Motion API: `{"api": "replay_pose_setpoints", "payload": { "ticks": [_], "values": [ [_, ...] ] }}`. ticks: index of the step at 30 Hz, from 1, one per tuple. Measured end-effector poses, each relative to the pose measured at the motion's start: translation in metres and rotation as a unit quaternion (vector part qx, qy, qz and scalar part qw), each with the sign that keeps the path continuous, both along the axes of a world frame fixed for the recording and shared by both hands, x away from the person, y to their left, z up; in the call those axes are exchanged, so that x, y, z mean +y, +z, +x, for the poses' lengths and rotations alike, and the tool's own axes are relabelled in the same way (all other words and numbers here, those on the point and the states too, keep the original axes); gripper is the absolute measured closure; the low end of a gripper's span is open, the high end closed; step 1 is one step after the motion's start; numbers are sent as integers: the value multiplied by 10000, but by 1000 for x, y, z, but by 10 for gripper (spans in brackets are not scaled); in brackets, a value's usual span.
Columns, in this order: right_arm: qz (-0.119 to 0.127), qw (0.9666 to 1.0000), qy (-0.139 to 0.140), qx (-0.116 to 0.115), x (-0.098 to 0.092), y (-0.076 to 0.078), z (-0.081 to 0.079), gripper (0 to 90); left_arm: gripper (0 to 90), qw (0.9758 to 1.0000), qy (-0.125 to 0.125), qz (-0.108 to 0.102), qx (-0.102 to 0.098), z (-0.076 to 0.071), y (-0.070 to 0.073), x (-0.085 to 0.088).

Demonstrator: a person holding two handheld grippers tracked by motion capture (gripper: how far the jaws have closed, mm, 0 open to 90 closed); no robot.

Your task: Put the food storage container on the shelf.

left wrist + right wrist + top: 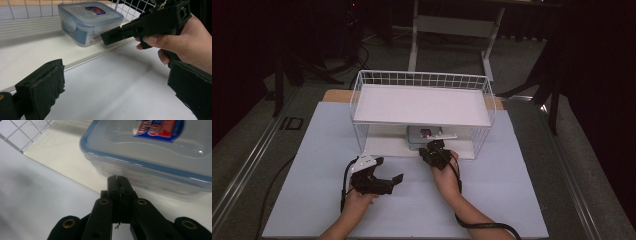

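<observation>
Right gripper view — the right gripper point(117, 180), jaws together, points at the lidded box point(155, 152); left gripper point(117, 85) jaws apart.

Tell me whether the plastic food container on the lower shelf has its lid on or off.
On. The clear lid with its blue rim sits flat on the plastic food container, label facing up.

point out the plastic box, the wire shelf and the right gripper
plastic box point(90, 18), left gripper view, on its clear blue-rimmed lid
wire shelf point(422, 79), high view, on its back rail
right gripper point(117, 180), right gripper view, at the tips of its shut jaws
</observation>
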State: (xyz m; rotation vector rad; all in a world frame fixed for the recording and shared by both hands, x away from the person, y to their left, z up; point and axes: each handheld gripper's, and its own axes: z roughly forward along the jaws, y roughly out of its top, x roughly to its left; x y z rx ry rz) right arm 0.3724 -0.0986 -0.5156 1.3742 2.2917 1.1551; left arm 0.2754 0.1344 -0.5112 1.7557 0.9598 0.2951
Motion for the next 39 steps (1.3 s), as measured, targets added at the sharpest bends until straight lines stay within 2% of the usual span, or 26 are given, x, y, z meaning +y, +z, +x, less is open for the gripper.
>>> {"api": "replay_pose_setpoints", "payload": {
  "ticks": [5, 7, 12, 19, 23, 24, 28, 29, 32, 33, 35, 39],
  "values": [
    [54, 10000, 15, 2, 5, -2, 2, 896, 18, 10000, -8, -44, -20, -1, 0, 0],
    [84, 10000, 2, 14, 6, -3, 3, 896, 18, 10000, -14, 16, -40, -1, 1, 0],
    [111, 9999, -22, 16, 11, -3, 7, 889, 18, 10000, -33, -57, -44, -1, 2, -1],
    [100, 9999, -58, -12, 15, -2, 11, 871, 18, 10000, -58, -1, -48, -1, 0, -1],
    [187, 9998, -44, 38, 15, -2, 9, 861, 18, 9999, -100, 26, -77, -1, 0, -2],
    [58, 9999, 82, -70, 13, -2, 2, 859, 18, 9999, -110, 21, -73, -1, 0, -2],
    [-8, 9996, 245, -116, 8, -1, -10, 840, 18, 9999, -112, 5, -57, -1, 0, -2],
    [-61, 9993, 288, -209, 5, 0, -14, 839, 18, 9999, -126, -19, -40, -1, 0, -2],
    [-180, 9987, 369, -300, -6, 6, -27, 815, 18, 9995, -257, -168, -42, -1, 0, -2],
    [-263, 9981, 391, -392, -10, 9, -31, 790, 18, 9994, -292, -188, -57, -1, 0, -2],
    [-229, 9977, 421, -477, -17, 14, -37, 742, 18, 9988, -382, -280, -109, -2, 2, -4],
    [-192, 9967, 400, -673, -28, 24, -49, 572, 18, 9978, -615, -226, -142, -3, 12, -9]
  ]
}}
